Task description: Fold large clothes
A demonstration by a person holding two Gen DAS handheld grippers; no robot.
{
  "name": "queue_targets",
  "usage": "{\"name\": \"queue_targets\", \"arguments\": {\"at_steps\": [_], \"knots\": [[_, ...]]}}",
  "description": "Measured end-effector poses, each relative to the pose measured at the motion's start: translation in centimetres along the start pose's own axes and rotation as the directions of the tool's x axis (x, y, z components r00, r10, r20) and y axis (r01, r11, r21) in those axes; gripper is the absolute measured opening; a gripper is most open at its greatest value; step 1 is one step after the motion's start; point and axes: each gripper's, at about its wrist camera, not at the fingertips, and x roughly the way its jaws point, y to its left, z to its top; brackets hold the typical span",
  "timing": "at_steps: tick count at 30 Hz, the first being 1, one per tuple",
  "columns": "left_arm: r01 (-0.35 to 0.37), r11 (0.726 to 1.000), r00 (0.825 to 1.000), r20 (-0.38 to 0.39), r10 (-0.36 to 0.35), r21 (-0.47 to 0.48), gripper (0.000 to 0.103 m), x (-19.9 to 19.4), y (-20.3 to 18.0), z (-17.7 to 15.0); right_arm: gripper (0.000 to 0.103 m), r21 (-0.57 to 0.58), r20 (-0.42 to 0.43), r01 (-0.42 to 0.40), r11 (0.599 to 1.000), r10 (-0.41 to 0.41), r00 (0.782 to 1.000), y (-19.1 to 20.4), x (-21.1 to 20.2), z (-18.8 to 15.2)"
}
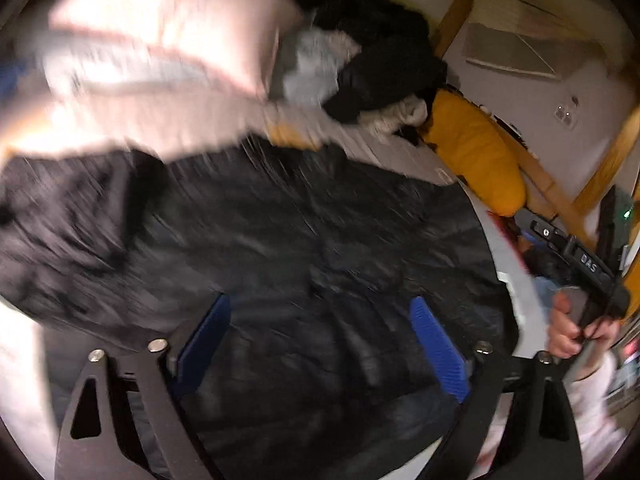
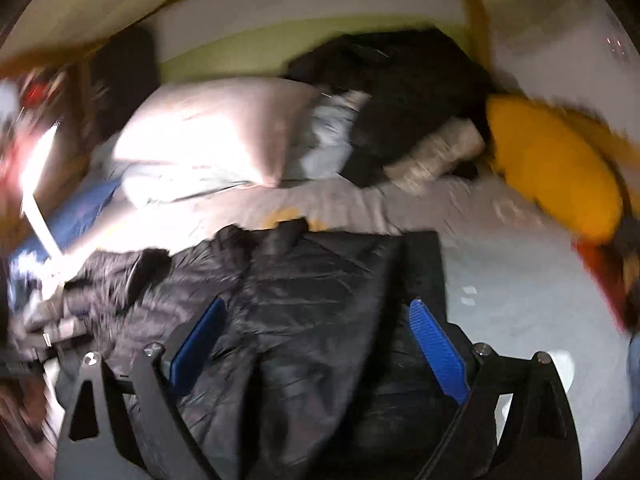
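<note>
Left wrist view gives me the black puffer jacket (image 1: 280, 248) filling the middle and lower half of the frame, spread on the pale bed sheet (image 1: 404, 152), with my left gripper (image 1: 320, 344) hanging over it, blue pads wide apart and nothing between them. The picture is smeared, so I cannot tell whether the pads touch the fabric or float just above it. At the right edge of that frame I see the right hand (image 1: 572, 328) wrapped round the handle of the other tool, off the jacket's right border. In the right wrist view the right gripper (image 2: 318, 346) is likewise spread, empty, and the jacket (image 2: 304, 304) runs from the bottom centre up to its collar end near mid-frame, so I judge its long axis to lie roughly straight ahead along the fingers. A loose, crumpled part, probably a sleeve (image 2: 120, 276), trails toward the left of that frame; the right side ends in a straight vertical edge (image 2: 436, 280) just right of the right pad. The pink pillow (image 2: 212, 132), the yellow cushion (image 2: 556, 164) and a dark pile of clothes (image 2: 400, 92) sit well beyond the collar. Both claws are over the garment; the left one looks nearer the trailing sleeve, which I'd take first.
</note>
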Motion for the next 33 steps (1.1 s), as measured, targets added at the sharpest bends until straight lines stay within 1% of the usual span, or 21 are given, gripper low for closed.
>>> {"name": "queue_targets", "arguments": {"at_steps": [2, 3, 4, 6, 7, 8, 9, 10, 11, 14, 16, 17, 18, 20, 22, 23, 24, 25, 28, 30, 33], "knots": [[0.028, 1.000, 0.998, -0.060, -0.027, 0.005, 0.072, 2.0, -0.4, 0.0, 0.092, 0.041, -0.013, 0.052, 0.998, -0.051, 0.999, -1.6, 0.5, 0.2], [0.037, 0.999, 0.996, -0.084, -0.035, 0.027, 0.069, 2.8, -0.8, 0.0, 0.092, 0.032, -0.014, 0.070, 0.997, -0.070, 0.997, -1.6, 0.6, 0.0], [0.037, 0.998, 0.994, -0.101, -0.031, 0.056, 0.064, 3.6, -1.3, -0.2, 0.092, 0.019, -0.019, 0.074, 0.997, -0.074, 0.997, -1.7, 0.8, -0.1], [0.022, 0.996, 0.993, -0.119, -0.011, 0.090, 0.060, 4.8, -2.2, -0.4, 0.092, 0.003, -0.037, 0.075, 0.997, -0.075, 0.996, -1.4, 1.1, -0.2], [0.029, 0.996, 0.991, -0.130, -0.018, 0.086, 0.052, 5.4, -2.3, -0.5, 0.092, 0.004, -0.045, 0.067, 0.998, -0.067, 0.997, -1.5, 1.1, -0.3], [0.055, 0.996, 0.988, -0.151, -0.043, 0.070, 0.039, 5.9, -2.2, -0.5, 0.092, 0.005, -0.055, 0.050, 0.999, -0.049, 0.997, -1.5, 1.1, -0.3], [0.092, 0.995, 0.982, -0.171, -0.082, 0.050, 0.030, 6.2, -2.0, -0.5, 0.092, 0.003, -0.062, 0.037, 0.999, -0.037, 0.997, -1.6, 0.8, -0.3], [0.115, 0.992, 0.980, -0.168, -0.106, 0.043, 0.011, 6.1, -1.7, -0.4, 0.092, -0.001, -0.067, 0.025, 1.000, -0.025, 0.997, -1.4, 0.9, -0.3], [0.111, 0.992, 0.985, -0.140, -0.103, 0.053, 0.006, 5.7, -1.5, -0.2, 0.092, -0.009, -0.065, 0.024, 1.000, -0.024, 0.998, -1.2, 0.9, -0.2], [0.025, 0.996, 0.999, -0.045, -0.022, 0.080, 0.004, 4.2, -0.8, 0.7, 0.092, -0.033, -0.048, 0.054, 0.998, -0.055, 0.997, -0.9, 1.0, -0.2], [-0.096, 0.992, 0.995, 0.043, 0.092, 0.084, 0.004, 2.8, -0.3, 1.4, 0.092, -0.034, -0.042, 0.088, 0.996, -0.090, 0.995, -1.2, 1.4, -0.2], [-0.194, 0.978, 0.978, 0.094, 0.186, 0.082, 0.004, 2.1, -0.1, 1.7, 0.092, -0.029, -0.044, 0.107, 0.994, -0.108, 0.993, -1.4, 1.6, -0.3], [-0.310, 0.948, 0.944, 0.143, 0.298, 0.076, 0.004, 1.5, 0.1, 2.0, 0.092, -0.025, -0.049, 0.118, 0.993, -0.120, 0.992, -1.6, 1.8, -0.3], [-0.486, 0.871, 0.857, 0.231, 0.460, 0.069, 0.004, 0.6, 0.4, 2.1, 0.092, -0.023, -0.069, 0.126, 0.992, -0.127, 0.990, -1.9, 2.4, -0.4], [-0.579, 0.815, 0.788, 0.277, 0.550, 0.030, 0.005, 0.0, 1.1, 2.1, 0.092, -0.028, -0.095, 0.130, 0.991, -0.132, 0.987, -2.0, 3.2, -0.6], [-0.612, 0.791, 0.762, 0.270, 0.589, 0.001, 0.005, -0.1, 1.7, 2.2, 0.092, -0.042, -0.112, 0.131, 0.991, -0.135, 0.985, -2.0, 3.7, -0.8], [-0.634, 0.773, 0.744, 0.253, 0.618, -0.024, 0.005, 0.0, 2.4, 2.2, 0.092, -0.056, -0.124, 0.131, 0.990, -0.138, 0.983, -1.9, 4.1, -0.8], [-0.648, 0.760, 0.735, 0.227, 0.639, -0.038, 0.006, 0.2, 3.1, 2.2, 0.092, -0.076, -0.134, 0.140, 0.987, -0.149, 0.980, -1.7, 4.5, -1.0], [-0.662, 0.749, 0.734, 0.182, 0.655, -0.027, 0.010, 0.8, 4.3, 1.9, 0.092, -0.133, -0.135, 0.174, 0.976, -0.192, 0.972, -1.1, 5.2, -1.5], [-0.670, 0.742, 0.731, 0.173, 0.660, -0.002, 0.011, 1.3, 4.2, 1.7, 0.092, -0.171, -0.140, 0.183, 0.968, -0.208, 0.968, -0.8, 5.6, -1.7], [-0.668, 0.744, 0.736, 0.178, 0.654, 0.027, 0.013, 1.7, 3.6, 1.7, 0.092, -0.191, -0.159, 0.184, 0.964, -0.215, 0.964, -0.8, 6.0, -1.9]]}}
